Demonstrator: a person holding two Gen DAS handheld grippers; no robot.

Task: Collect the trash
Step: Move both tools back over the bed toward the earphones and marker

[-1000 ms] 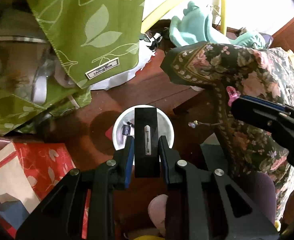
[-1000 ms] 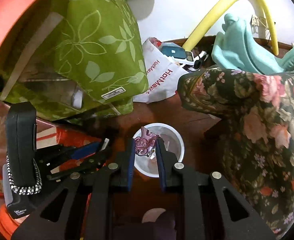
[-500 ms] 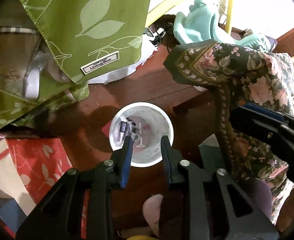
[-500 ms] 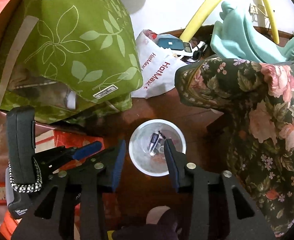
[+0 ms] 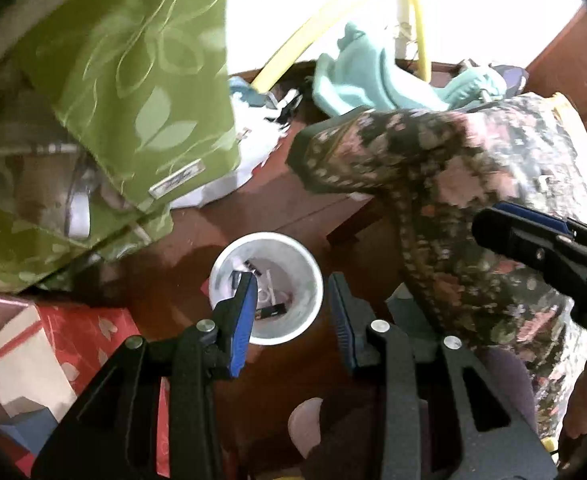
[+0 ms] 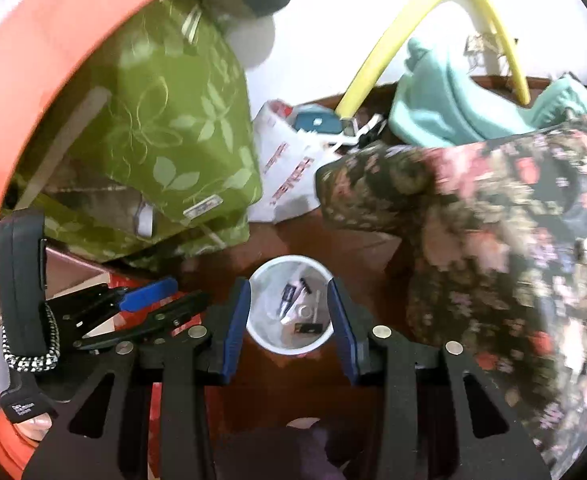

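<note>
A dark red-brown wooden floor (image 5: 293, 216) is carrying a white cup (image 5: 311, 280) at the frame's centre, a white plastic bag (image 6: 293, 176) above it, and a red patterned box (image 5: 89, 332) at lower left.

The cup (image 6: 289, 308) stood on the floor (image 6: 317, 236), scraps (image 6: 299, 312) inside it. The leaf-print bag (image 6: 185, 140) lay behind it to the left, the floral cloth (image 6: 493, 240) to its right, the plastic bag (image 6: 289, 176) behind.
</note>
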